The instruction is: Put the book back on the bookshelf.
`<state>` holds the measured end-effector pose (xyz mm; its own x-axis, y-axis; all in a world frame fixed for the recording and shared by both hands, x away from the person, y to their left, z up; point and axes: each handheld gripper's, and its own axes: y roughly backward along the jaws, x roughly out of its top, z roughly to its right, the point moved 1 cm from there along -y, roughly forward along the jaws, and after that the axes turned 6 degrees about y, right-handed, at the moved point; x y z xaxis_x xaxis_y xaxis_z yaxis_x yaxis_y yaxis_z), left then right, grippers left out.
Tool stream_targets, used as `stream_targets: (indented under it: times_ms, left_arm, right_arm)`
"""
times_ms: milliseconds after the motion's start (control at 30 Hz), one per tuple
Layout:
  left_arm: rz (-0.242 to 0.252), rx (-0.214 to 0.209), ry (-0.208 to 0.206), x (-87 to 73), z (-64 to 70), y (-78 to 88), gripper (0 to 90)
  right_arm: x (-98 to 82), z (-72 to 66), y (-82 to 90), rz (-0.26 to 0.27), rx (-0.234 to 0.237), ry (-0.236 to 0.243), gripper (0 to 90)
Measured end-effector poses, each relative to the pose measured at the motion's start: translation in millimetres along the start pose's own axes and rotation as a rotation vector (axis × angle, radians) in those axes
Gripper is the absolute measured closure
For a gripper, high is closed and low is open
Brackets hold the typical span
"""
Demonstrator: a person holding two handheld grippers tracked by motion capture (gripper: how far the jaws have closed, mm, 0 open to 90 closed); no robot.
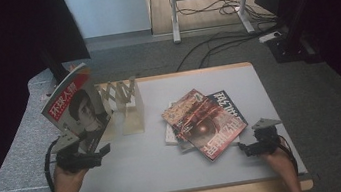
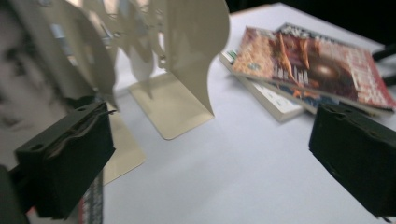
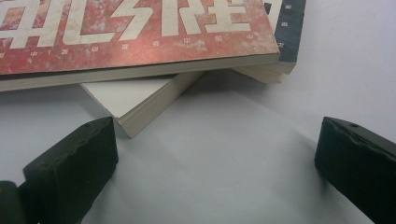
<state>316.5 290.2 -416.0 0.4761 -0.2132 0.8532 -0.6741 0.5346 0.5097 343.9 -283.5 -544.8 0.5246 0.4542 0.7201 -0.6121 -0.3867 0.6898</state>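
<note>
Upright magazine (image 1: 77,110) cover: red banner, white "环球人物".

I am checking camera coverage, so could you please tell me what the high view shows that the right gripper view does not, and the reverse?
High view: a face-cover magazine standing tilted at the cream bookend rack on the table's left.

Right gripper view: up close, the page edges of a white book under the stack, and the right gripper with its jaws wide apart over bare table.

Shared: the red magazine on top of the stack, the dark magazine beneath it, and the white table.
</note>
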Motion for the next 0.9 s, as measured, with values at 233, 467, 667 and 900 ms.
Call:
stream_targets:
  times_ms: [233, 467, 667, 900]
  left_arm:
    - [-0.029, -0.052, -0.005, -3.4, 11.3, -30.7, 0.0]
    - [-0.058, -0.095, -0.034, 1.5, 25.7, -59.1, 0.0]
    - [-0.092, -0.143, -0.051, 6.0, 36.4, -84.5, 0.0]
    - [-0.126, -0.178, -0.089, 15.4, 52.1, -114.9, 0.0]
  right_arm:
    - [0.0, 0.0, 0.0, 0.0, 0.0, 0.0, 0.0]
    - [0.0, 0.0, 0.0, 0.0, 0.0, 0.001, 0.0]
    - [0.0, 0.0, 0.0, 0.0, 0.0, 0.001, 0.0]
    - [0.0, 0.1, 0.1, 0.0, 0.0, 0.001, 0.0]
